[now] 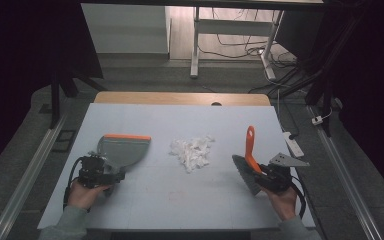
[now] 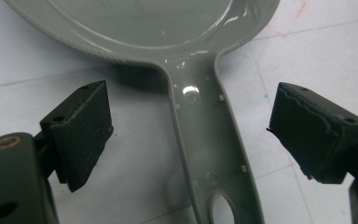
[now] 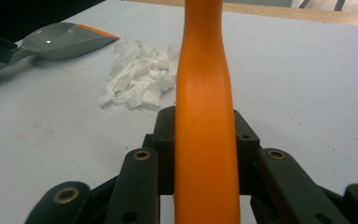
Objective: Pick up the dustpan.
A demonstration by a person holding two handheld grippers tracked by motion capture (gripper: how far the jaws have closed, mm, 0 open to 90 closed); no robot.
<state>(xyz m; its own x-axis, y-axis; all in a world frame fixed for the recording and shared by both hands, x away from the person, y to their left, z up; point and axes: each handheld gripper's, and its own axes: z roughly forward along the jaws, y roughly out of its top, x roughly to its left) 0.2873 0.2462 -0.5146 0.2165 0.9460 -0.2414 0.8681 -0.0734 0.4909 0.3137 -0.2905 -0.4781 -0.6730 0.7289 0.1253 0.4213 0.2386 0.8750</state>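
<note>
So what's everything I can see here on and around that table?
dustpan: one, grey with an orange front lip, left part of the table, its handle lying between the open jaws of the left gripper
hand brush: one, orange handle with grey bristles, right part of the table, clamped in the right gripper
torn paper scraps: one white pile, middle of the table
table: one, pale blue-grey top with a wooden far edge
power strip: one, white, just off the table's right edge
left gripper: one, black, jaws open
right gripper: one, black, shut on the brush handle
hands: two, at the near edge
</note>
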